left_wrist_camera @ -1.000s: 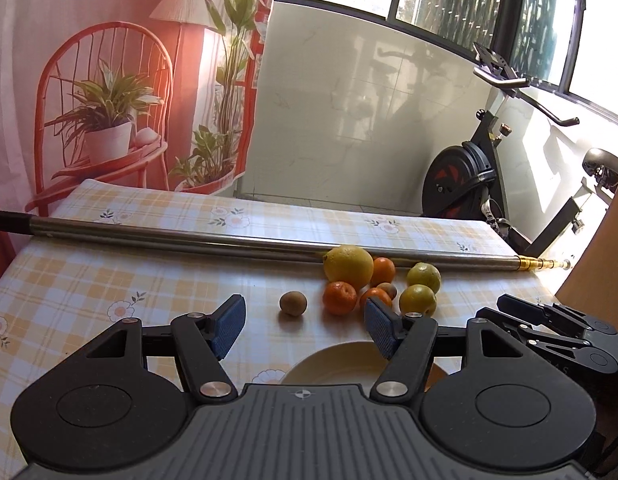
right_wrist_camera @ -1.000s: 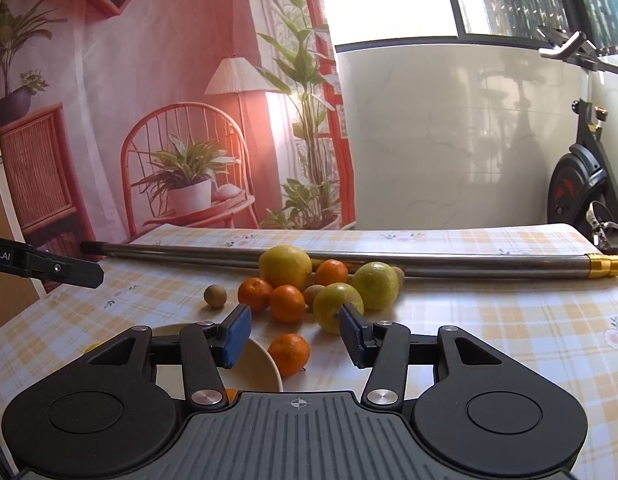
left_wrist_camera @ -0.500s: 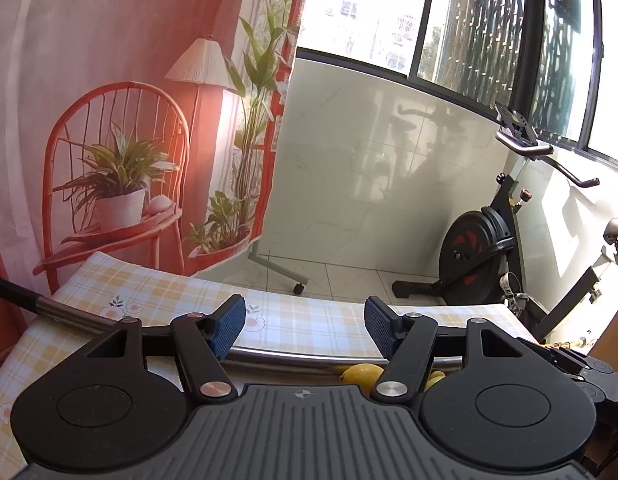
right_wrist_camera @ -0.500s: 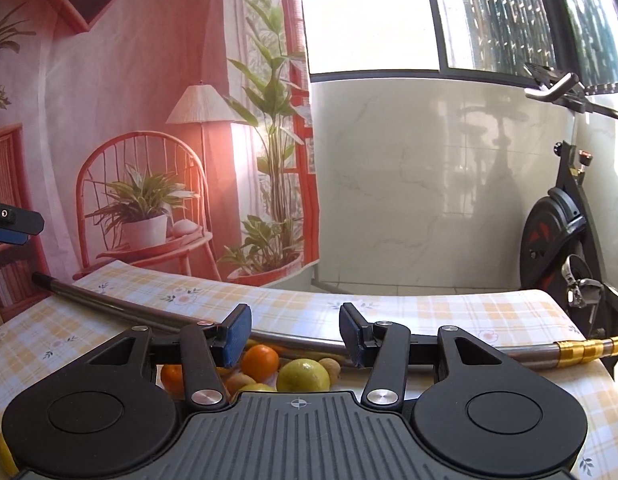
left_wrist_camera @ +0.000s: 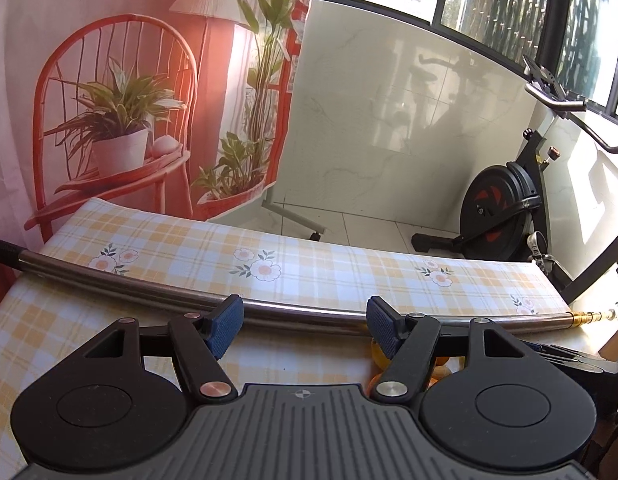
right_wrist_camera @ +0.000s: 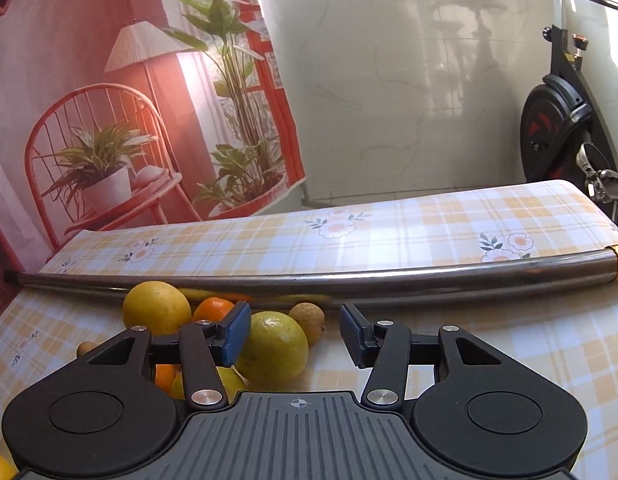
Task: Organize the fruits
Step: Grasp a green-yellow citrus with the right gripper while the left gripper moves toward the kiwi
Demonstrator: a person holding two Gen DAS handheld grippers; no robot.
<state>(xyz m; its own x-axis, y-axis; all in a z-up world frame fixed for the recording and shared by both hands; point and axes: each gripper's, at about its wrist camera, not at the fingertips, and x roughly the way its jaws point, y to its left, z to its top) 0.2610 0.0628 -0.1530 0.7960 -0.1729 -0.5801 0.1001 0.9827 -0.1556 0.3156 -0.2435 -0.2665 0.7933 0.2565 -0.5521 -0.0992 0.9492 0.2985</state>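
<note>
Meanwhile, both tools held wide open, nothing gripped: right gripper [right_wrist_camera: 295,330] poised over fruit cluster [right_wrist_camera: 274,348] beside metal pole [right_wrist_camera: 349,278]; left gripper [left_wrist_camera: 305,326] raised above checked tablecloth [left_wrist_camera: 329,268].

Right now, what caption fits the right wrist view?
Open right gripper hovers over citrus fruits beside a metal pole.

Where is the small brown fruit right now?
In the right wrist view, the brown fruit sits centre frame, just before the metal pole and right behind the yellow-green citrus.
</note>
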